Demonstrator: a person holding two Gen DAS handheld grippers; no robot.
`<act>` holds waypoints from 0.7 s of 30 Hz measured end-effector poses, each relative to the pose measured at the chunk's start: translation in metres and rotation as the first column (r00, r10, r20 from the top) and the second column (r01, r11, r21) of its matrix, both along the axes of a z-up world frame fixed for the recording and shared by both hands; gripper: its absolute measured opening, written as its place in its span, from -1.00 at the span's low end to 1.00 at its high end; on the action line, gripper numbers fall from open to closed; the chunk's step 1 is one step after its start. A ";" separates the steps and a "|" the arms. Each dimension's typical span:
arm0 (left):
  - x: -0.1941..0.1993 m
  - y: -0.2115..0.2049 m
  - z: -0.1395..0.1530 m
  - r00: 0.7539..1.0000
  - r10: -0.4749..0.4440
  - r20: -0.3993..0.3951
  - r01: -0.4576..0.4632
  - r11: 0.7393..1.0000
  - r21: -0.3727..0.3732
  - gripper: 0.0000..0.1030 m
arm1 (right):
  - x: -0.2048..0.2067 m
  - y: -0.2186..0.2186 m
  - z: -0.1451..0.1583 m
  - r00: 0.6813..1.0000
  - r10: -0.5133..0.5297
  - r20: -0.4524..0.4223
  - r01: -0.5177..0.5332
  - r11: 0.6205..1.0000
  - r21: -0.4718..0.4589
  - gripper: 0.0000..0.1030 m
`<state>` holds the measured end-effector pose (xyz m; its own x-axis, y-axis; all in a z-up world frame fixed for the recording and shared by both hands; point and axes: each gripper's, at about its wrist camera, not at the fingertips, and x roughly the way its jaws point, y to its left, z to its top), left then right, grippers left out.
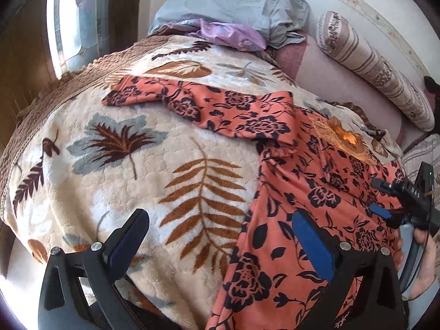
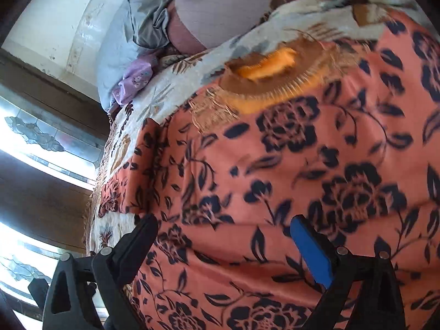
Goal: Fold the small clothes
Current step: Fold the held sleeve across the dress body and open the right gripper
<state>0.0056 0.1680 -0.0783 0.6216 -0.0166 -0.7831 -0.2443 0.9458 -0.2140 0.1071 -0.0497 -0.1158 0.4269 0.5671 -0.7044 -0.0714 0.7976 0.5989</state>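
Note:
An orange dress with dark navy flowers (image 1: 297, 192) lies spread on a leaf-patterned blanket (image 1: 132, 170). One sleeve (image 1: 198, 101) stretches out to the left. Its neckline has a gold embroidered patch (image 1: 343, 137). My left gripper (image 1: 220, 222) is open and empty, hovering over the dress's left edge. My right gripper (image 1: 385, 200) shows at the right edge of the left wrist view, open over the dress body. In the right wrist view the right gripper (image 2: 224, 231) is open just above the dress (image 2: 275, 192), below the neckline patch (image 2: 264, 74).
A grey pillow (image 1: 233, 2) and a purple cloth (image 1: 228, 31) lie at the head of the bed. A striped bolster (image 1: 374, 66) lies along the wall at right. A window (image 1: 74, 19) is at far left, beyond the blanket's brown edge.

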 end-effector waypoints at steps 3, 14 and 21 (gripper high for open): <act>0.019 -0.024 0.009 0.994 -0.098 0.045 0.103 0.985 -0.141 1.00 | -0.036 -0.037 0.010 0.995 -0.046 0.090 0.049 0.998 -0.026 0.91; 0.168 -0.110 -0.039 0.973 -0.213 -0.089 0.110 0.766 -0.633 1.00 | -0.080 -0.085 -0.016 0.971 -0.089 0.221 0.087 0.996 0.018 0.92; 0.192 -0.126 -0.075 0.964 -0.187 -0.189 0.035 0.794 -0.607 0.72 | -0.079 -0.088 -0.017 0.971 -0.089 0.222 0.082 0.996 0.042 0.92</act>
